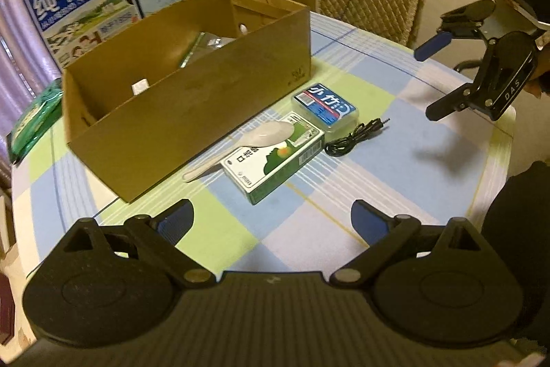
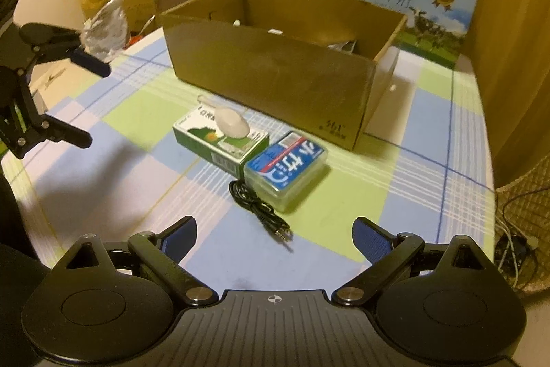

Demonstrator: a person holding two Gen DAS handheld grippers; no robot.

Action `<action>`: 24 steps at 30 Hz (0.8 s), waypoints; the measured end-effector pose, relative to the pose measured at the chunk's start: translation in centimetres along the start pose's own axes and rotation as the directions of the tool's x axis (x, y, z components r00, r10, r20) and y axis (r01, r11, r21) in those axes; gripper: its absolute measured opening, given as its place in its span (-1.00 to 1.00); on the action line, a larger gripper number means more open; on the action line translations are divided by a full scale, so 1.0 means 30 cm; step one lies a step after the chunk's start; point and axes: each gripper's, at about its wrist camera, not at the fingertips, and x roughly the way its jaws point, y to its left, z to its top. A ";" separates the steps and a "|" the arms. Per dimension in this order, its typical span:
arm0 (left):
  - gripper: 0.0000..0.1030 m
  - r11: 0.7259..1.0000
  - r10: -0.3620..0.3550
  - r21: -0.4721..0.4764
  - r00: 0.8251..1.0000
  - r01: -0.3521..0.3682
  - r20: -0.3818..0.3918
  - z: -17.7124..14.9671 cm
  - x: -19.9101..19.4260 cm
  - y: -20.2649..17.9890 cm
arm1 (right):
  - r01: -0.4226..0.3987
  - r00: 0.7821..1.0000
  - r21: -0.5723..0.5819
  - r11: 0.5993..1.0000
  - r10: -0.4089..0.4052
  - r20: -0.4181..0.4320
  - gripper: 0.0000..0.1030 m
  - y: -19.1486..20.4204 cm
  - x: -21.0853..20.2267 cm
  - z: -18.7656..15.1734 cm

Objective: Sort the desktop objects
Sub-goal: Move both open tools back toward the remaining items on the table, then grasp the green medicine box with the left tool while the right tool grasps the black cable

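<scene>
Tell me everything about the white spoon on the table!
The white spoon looks like smooth, glossy plastic, with a wide oval bowl and a slim handle. It lies tilted: its bowl rests on top of the green and white box, and its handle slopes down off the box edge toward the tablecloth, next to the brown cardboard box. Whether it touches the cardboard cannot be told. It looks empty and clean. No gripper is touching it.
</scene>
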 end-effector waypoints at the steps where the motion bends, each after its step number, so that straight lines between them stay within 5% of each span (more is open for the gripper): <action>1: 0.87 1.000 -0.004 0.008 1.000 0.004 -0.002 0.002 0.013 0.000 | -0.003 1.000 -0.002 1.000 0.003 -0.005 0.85 0.000 0.012 -0.003; 16: 0.87 0.995 -0.077 0.059 0.996 0.080 -0.050 0.027 0.223 0.048 | -0.063 0.995 -0.063 0.996 0.058 -0.087 0.56 -0.017 0.221 0.008; 24: 0.87 0.990 -0.100 0.099 0.993 0.105 -0.062 0.055 0.318 0.071 | -0.083 0.986 -0.127 0.988 0.063 -0.154 0.19 0.001 0.303 0.026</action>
